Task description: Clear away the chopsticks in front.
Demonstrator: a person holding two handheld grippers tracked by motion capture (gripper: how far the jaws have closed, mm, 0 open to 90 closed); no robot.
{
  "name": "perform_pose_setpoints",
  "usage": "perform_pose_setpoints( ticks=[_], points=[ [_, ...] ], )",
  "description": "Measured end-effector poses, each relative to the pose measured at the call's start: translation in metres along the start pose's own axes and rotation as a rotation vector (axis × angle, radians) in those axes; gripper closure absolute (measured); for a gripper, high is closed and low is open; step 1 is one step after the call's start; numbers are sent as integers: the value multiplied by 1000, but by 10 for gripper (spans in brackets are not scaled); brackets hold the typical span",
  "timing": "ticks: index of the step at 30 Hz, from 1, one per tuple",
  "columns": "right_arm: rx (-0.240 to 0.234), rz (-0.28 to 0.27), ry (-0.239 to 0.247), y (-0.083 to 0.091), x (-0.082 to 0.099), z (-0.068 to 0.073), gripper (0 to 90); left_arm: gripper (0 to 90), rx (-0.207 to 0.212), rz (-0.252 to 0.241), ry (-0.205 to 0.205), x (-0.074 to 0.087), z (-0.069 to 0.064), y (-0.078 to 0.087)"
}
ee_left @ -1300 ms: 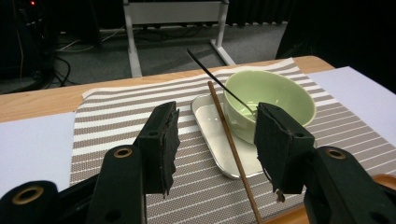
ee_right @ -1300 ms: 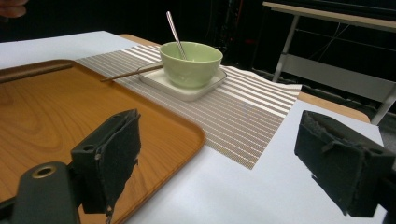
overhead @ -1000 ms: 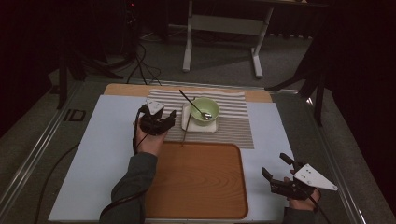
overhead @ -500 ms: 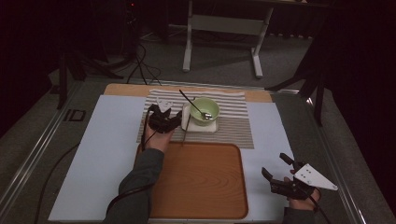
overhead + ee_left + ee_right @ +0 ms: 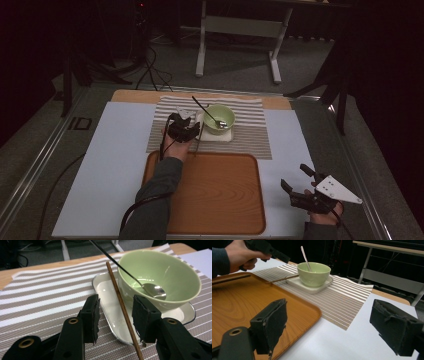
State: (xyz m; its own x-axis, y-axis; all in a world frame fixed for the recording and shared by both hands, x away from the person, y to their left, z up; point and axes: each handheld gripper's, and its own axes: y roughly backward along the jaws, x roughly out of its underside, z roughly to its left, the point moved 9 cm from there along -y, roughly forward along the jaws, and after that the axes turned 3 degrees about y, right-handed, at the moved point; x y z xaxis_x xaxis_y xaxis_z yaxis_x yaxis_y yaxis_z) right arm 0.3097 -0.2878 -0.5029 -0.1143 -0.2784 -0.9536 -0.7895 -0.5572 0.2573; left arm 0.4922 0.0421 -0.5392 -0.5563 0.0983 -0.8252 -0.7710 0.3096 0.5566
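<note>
Resting low at the lower right of the high view, the right tool [image 5: 298, 184] lay in a hand on the pale sheet [image 5: 100, 165] covering the tabletop, its jaws spread wide with nothing between them; in the right gripper view the same two black pads [image 5: 272, 322] stood far apart over the sheet, beside the corner of the wooden tray [image 5: 262, 305]. That tray [image 5: 220, 190] filled the lower centre of the high view, and a sleeved forearm [image 5: 155, 195] crossed its left edge toward the centre of the frame. Beyond the tray's far edge, the left tool [image 5: 192, 131] hung over the striped placemat [image 5: 250, 135], just left of the white dish [image 5: 220, 136]. In the left gripper view its jaws had just been closing and stood on either side of the brown chopstick [image 5: 120, 297], which ran from the lower centre of the frame up toward the top, lying across the rim of the white dish [image 5: 110, 305] and close against the green bowl [image 5: 162, 277]; the right pad [image 5: 143, 317] looked to be at the stick, the left pad [image 5: 91, 317] was clear of it, so the stick was not yet gripped. The bowl sat in the dish at the upper right of that view, with a metal spoon [image 5: 152, 290] lying inside it, the dark handle slanting out toward the upper left. Farther off, at the top of the high view, the grey floor [image 5: 240, 70] carried a pale metal stand [image 5: 240, 30].
</note>
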Motion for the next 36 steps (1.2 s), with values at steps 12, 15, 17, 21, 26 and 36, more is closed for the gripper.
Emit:
perform_pose_setpoints(
  ticks=[12, 15, 17, 21, 26, 36],
  points=[
    [0, 1, -2, 0, 0, -1, 138, 638, 7, 72, -17, 10, -7, -21],
    [2, -1, -2, 1, 0, -1, 138, 647, 17, 86, -7, 12, -9, -27],
    [3, -1, -4, 1, 0, -1, 138, 652, 14, 99, -4, 14, -11, -30],
    [4, -4, -7, 1, 0, -2, 138, 662, 14, 124, -3, 18, -13, -36],
    [5, -4, -8, 2, 0, -2, 138, 669, 4, 145, 3, 22, -13, -42],
    [9, -8, -11, 2, 0, -4, 138, 697, -7, 159, 12, 22, -13, -49]
  ],
)
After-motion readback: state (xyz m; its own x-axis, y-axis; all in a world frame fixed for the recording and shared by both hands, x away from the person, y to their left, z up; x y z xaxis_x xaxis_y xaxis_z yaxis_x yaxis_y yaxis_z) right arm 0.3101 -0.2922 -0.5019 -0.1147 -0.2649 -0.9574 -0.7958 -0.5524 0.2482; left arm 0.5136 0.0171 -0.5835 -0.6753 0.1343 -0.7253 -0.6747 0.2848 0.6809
